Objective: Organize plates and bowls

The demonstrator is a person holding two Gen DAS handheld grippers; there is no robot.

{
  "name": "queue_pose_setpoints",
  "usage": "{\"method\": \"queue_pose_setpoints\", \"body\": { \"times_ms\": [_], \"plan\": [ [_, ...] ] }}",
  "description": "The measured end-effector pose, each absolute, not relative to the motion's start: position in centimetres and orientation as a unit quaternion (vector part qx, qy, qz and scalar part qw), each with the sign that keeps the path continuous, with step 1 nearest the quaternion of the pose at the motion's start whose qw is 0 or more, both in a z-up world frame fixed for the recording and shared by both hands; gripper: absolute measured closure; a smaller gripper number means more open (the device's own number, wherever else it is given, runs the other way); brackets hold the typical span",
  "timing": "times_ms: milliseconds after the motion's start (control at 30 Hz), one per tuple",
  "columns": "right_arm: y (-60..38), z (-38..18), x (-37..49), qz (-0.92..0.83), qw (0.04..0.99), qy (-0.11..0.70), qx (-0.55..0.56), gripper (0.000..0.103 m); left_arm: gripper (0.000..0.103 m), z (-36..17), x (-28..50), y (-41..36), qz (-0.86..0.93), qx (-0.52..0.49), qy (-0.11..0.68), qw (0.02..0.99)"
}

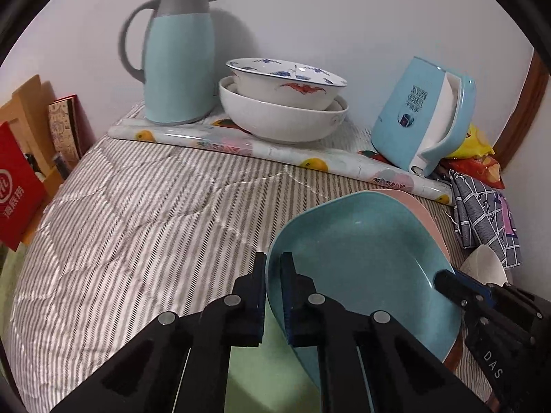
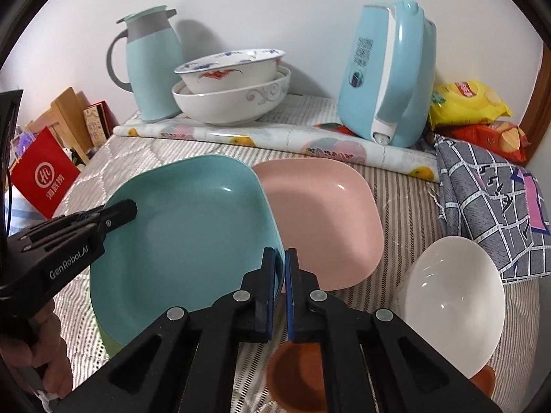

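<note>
Striped quilt (image 2: 406, 206) is covering the surface. Teal plate (image 2: 193, 227) is sitting tilted above it, overlapping the pink plate (image 2: 327, 213). White bowl (image 2: 454, 296) is lying right of both. Left gripper (image 1: 273, 265) and right gripper (image 2: 280, 261) are each clamping opposite teal rims.

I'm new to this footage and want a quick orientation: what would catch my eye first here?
The teal plate dominates the foreground, tilted up off the striped bedding and pinched at opposite rims by the left claw and the right claw. A pink plate lies just behind it, a white bowl to its right. At the back wall, two stacked china bowls sit between a pale blue jug and a kettle.
</note>
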State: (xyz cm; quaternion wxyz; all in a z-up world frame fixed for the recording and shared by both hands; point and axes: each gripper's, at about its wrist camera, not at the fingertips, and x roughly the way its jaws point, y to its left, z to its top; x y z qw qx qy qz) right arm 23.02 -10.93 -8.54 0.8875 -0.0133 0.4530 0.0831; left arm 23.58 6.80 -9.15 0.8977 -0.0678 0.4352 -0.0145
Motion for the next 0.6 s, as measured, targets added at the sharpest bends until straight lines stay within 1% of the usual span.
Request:
{"method": "queue_pose_setpoints", "body": {
  "times_ms": [300,600],
  "plan": [
    [-8.4,-8.3,21.2,0.106,0.887,0.448,-0.023,0.098,0.094,-9.2,20.9,9.4,0.010,-0.078,0.437,0.896],
    [-6.8,-9.5,19.9,0.116,0.884,0.452,-0.035,0.098,0.094,-10.3,19.2,10.5,0.016,-0.079,0.441,0.894]
  ]
}}
